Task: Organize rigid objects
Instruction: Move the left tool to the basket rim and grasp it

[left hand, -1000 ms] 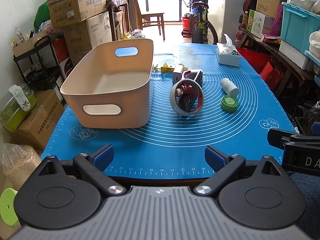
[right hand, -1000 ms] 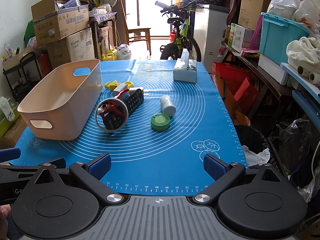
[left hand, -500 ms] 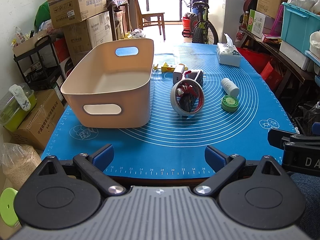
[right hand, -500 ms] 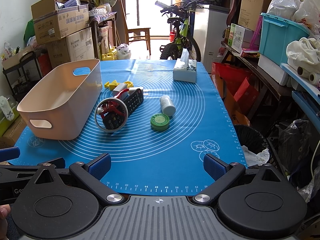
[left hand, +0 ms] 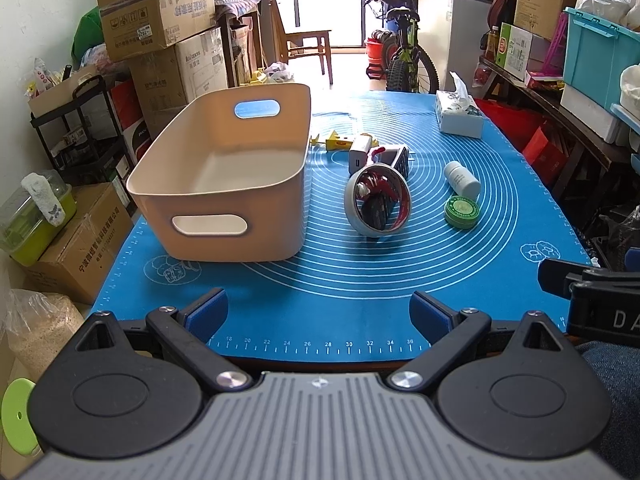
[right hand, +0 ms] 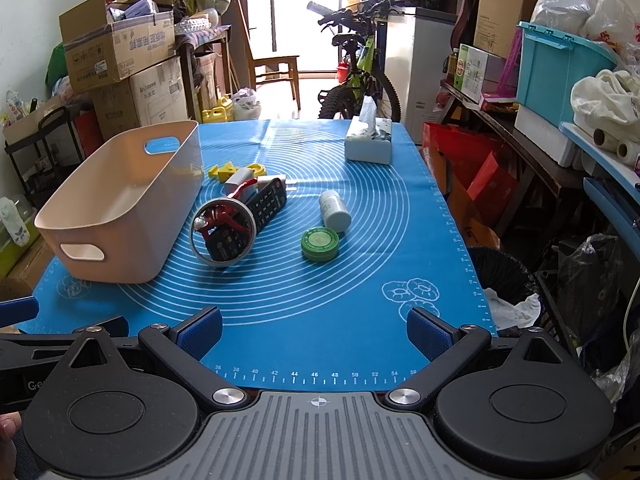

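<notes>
An empty beige bin [left hand: 224, 172] [right hand: 120, 208] stands on the left of the blue mat [left hand: 360, 280]. Right of it lie a tape roll [left hand: 376, 204] [right hand: 222, 232] propped over a black remote [right hand: 260, 212] and a red tool, a white charger [left hand: 358, 152], yellow pieces [right hand: 228, 170], a white bottle [left hand: 462, 178] [right hand: 334, 210] on its side and a green round tin [left hand: 462, 212] [right hand: 320, 244]. My left gripper [left hand: 320, 312] and right gripper [right hand: 314, 328] are both open and empty, at the mat's near edge.
A tissue box [left hand: 458, 114] [right hand: 368, 140] sits at the mat's far right. Cardboard boxes [left hand: 160, 16] and a cart stand to the left, a bicycle [right hand: 356, 80] behind the table, shelves and a teal crate [right hand: 560, 72] to the right.
</notes>
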